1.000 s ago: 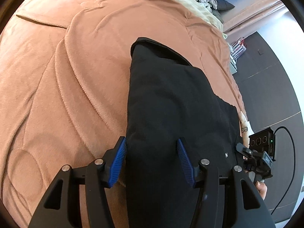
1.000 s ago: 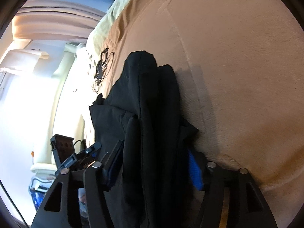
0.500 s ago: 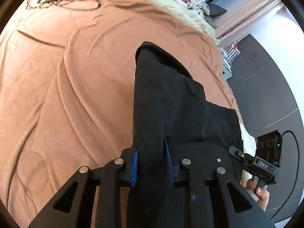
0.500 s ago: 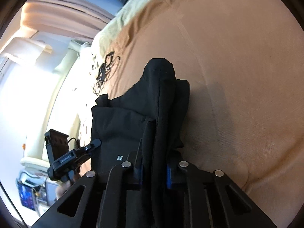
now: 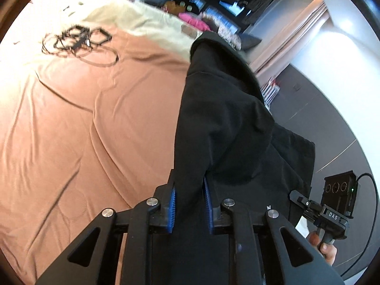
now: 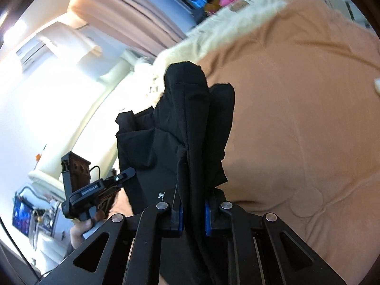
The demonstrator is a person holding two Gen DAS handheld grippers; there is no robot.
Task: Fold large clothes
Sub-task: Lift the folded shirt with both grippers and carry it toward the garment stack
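The black garment (image 5: 228, 118) runs lengthwise straight ahead of both grippers, its near edge lifted, its far end toward the cream blanket (image 5: 147, 23), above the brown bedspread (image 5: 95, 118). The left gripper (image 5: 188, 204) and right gripper (image 6: 192, 216), jaws just closed, each pinch a near corner; neither is closer.

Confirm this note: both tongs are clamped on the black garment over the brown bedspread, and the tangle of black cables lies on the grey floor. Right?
Not quite. The cables lie on the brown bedspread near its far end, not on the floor, as the left wrist view shows. The rest holds: the left tongs and right tongs are both clamped on the black garment.
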